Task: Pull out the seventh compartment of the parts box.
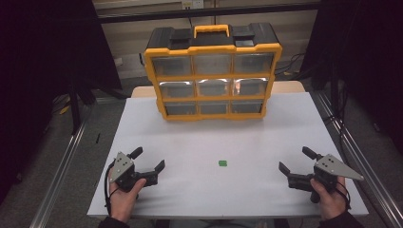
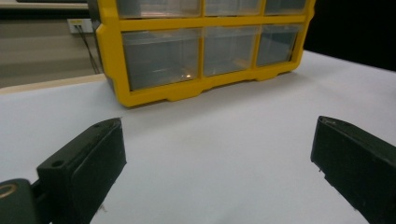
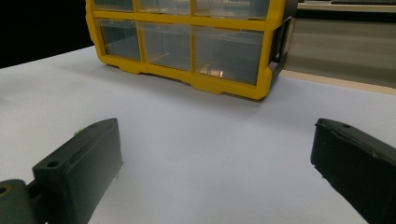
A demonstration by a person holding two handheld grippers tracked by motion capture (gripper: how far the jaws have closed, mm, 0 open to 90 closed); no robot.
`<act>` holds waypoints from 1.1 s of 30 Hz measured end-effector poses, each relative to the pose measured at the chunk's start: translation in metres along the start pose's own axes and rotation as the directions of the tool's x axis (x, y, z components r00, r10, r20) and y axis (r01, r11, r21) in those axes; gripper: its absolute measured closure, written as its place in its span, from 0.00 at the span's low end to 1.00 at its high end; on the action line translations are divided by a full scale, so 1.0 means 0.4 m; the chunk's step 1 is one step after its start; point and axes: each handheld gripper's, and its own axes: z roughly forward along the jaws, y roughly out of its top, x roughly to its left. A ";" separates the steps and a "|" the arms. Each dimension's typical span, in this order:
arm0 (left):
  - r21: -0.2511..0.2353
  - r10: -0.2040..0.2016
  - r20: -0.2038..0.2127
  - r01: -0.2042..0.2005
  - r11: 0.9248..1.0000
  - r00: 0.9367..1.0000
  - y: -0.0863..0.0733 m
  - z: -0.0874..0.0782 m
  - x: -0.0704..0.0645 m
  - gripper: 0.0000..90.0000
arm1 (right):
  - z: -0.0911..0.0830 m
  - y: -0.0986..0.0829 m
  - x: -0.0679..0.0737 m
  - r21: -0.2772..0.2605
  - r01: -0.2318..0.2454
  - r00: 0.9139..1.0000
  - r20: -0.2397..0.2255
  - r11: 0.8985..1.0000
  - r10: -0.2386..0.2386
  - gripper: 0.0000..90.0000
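Green block (image 1: pixel 222 163), a tiny square piece, lies flat on the white table (image 1: pixel 204 137) roughly midway between the two grippers and apart from both, well short of the drawer cabinet at the back. Starting at the left, the left gripper (image 1: pixel 150 161) rests low over the near left part of the table in the person's hand, its jaws spread wide with nothing between them; the left gripper view confirms bare table surface in the gap. Further along, toward the middle and rear, the yellow drawer cabinet (image 1: pixel 213 71) stands upright with three rows of clear drawers, all looking closed as far as can be told. At the right, the right gripper (image 1: pixel 294 160) sits near the table's right edge, jaws likewise wide open and holding nothing; in the right gripper view a sliver of green (image 3: pixel 80 131) peeks over its left jaw, likely the block. The chief risk from here is the block's smallness and flatness: a jaw coming down off-centre could push it across the smooth surface instead of closing on it, or pinch only a corner so that it flips out. Both grippers reaching for it together could also knock into one another, since it lies between them.
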 end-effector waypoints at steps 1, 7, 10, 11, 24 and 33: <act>0.000 0.000 0.000 0.000 1.000 1.000 0.000 0.000 0.000 0.03 | 0.000 0.000 0.000 0.000 0.000 1.000 0.000 1.000 0.000 0.02; 0.004 -0.007 -0.001 0.007 1.000 1.000 -0.001 0.003 0.004 0.04 | 0.000 -0.001 0.000 0.000 0.003 1.000 0.003 1.000 -0.003 0.02; 0.011 -0.002 0.000 0.002 1.000 1.000 0.000 0.006 0.003 0.04 | -0.003 0.000 -0.001 -0.008 0.007 1.000 0.007 1.000 -0.007 0.02; 0.009 -0.007 0.001 0.007 1.000 1.000 0.000 0.007 0.001 0.04 | -0.003 0.000 -0.002 -0.008 0.009 1.000 0.007 1.000 -0.009 0.02; 0.040 0.047 -0.009 -0.047 0.998 0.999 0.017 0.032 -0.005 0.05 | 0.001 -0.004 -0.005 0.004 0.005 1.000 -0.009 1.000 -0.005 0.01; 0.016 0.075 -0.041 -0.074 0.997 0.996 0.041 0.051 -0.005 0.05 | -0.001 -0.003 -0.001 0.015 0.003 1.000 -0.011 1.000 -0.003 0.01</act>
